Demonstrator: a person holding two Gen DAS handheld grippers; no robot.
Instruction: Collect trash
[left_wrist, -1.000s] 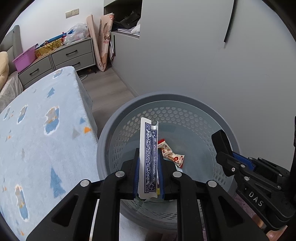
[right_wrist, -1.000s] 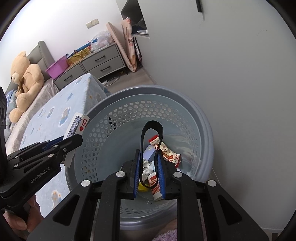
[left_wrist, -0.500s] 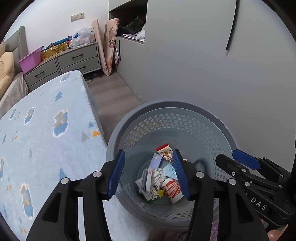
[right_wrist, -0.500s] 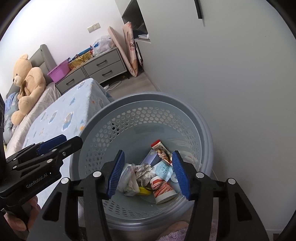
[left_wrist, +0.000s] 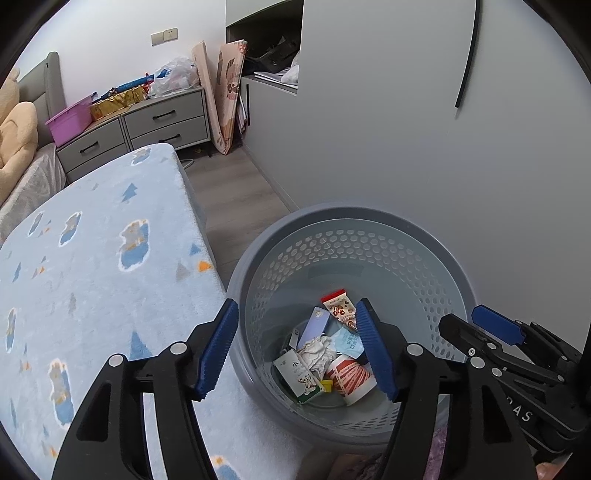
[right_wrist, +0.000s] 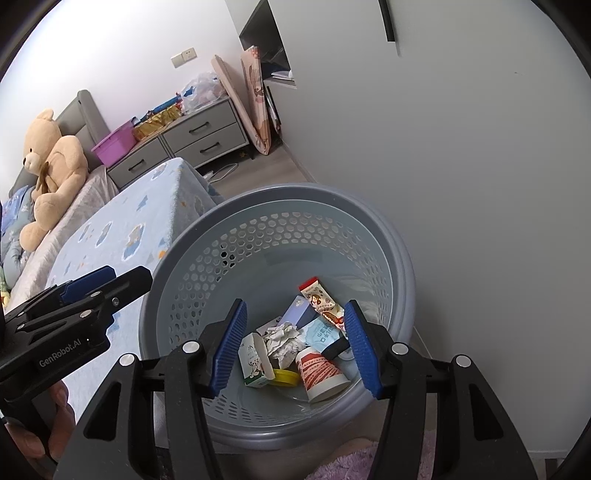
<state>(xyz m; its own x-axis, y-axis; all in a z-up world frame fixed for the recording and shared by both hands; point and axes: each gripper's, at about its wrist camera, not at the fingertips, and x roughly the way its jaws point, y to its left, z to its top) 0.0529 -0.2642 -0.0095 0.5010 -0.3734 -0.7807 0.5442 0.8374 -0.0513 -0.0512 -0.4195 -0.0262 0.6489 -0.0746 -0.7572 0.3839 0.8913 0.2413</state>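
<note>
A grey perforated trash basket stands on the floor beside the bed; it also shows in the right wrist view. Inside lie a red-and-white paper cup, a small milk carton, crumpled paper, a red snack wrapper, a lilac box and a black band. My left gripper is open and empty above the basket's near rim. My right gripper is open and empty over the basket. Each gripper shows at the edge of the other's view.
A bed with a light blue patterned blanket lies left of the basket. A grey wall panel stands right behind it. Grey drawers with clutter stand at the back. A teddy bear sits on the bed. A purple rug lies below.
Both grippers opened. The left let go of a blue-backed playing card and the right let go of the black band; both dropped into the basket. Both grippers then pulled up and back.
</note>
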